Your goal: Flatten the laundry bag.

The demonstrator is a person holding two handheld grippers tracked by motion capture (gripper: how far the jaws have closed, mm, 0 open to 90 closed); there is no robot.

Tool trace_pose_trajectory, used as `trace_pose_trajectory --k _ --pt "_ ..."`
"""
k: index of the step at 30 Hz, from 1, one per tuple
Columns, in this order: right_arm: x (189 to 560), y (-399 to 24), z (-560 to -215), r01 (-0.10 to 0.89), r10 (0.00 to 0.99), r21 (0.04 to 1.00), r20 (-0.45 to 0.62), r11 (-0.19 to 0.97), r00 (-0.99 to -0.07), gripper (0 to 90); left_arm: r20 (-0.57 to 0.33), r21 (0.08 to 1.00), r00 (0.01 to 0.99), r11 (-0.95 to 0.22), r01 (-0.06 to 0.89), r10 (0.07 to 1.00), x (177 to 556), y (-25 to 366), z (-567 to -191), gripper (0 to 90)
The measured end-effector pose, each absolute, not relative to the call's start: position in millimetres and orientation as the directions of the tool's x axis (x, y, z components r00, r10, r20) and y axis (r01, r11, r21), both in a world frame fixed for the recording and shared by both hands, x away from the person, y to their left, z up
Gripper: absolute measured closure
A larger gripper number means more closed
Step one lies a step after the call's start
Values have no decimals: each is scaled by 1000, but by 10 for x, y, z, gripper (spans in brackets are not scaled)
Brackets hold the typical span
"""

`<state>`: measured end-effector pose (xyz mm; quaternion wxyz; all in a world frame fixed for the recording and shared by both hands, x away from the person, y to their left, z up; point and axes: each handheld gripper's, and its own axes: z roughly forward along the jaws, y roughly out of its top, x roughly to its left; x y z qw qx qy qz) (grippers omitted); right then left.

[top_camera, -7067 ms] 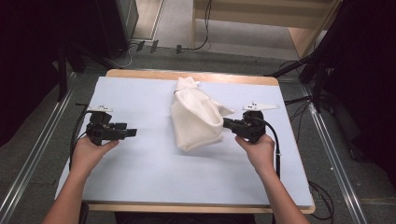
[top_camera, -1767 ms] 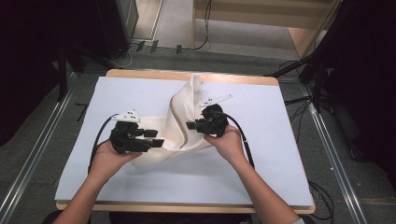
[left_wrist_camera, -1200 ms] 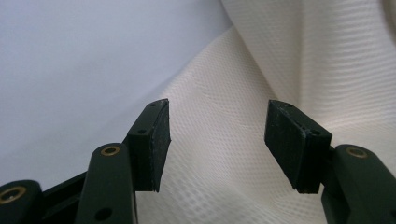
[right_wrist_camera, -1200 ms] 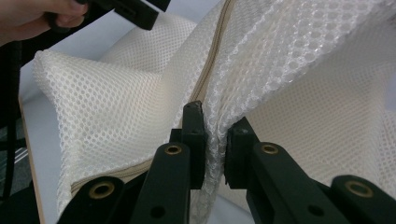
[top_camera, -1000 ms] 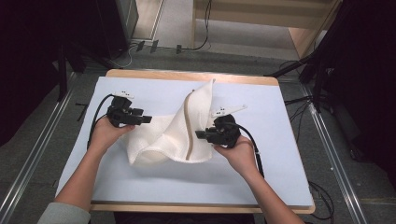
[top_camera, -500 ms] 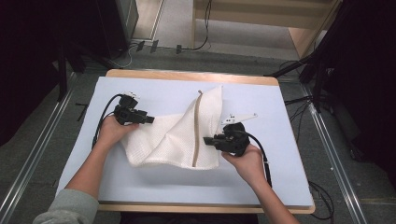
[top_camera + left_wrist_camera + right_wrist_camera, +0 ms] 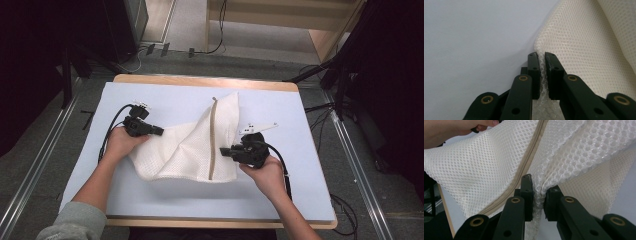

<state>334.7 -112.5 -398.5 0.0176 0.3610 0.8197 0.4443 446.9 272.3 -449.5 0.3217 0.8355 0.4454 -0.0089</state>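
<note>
With my left gripper (image 7: 156, 131) freshly clamped on the left corner of the cream mesh laundry bag with its tan zipper (image 7: 186, 151), and my right gripper (image 7: 225, 151) pinching a gathered fold just right of that zipper, I should draw both hands evenly apart, low over the pale blue table mat (image 7: 165, 100), until the mesh lies flat

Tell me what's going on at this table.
A person is spreading a white mesh laundry bag flat on the pale blue table. The left gripper has just closed on the bag's left edge, mesh pinched between its jaws. The right gripper is clamped on the mesh near the zipper. Part of the bag is raised, not yet flat.
</note>
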Motion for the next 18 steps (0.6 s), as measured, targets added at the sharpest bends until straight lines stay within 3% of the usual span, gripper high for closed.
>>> trace_pose_trajectory --k 9,18 --pt "3372 -1184 -3933 576 615 746 291 335 -733 831 -313 590 563 -308 747 765 4421 2915 -4295 867" --pt "3386 -1314 -3887 579 630 748 286 325 -722 832 -340 626 454 -161 763 824 4280 3286 -4194 867"
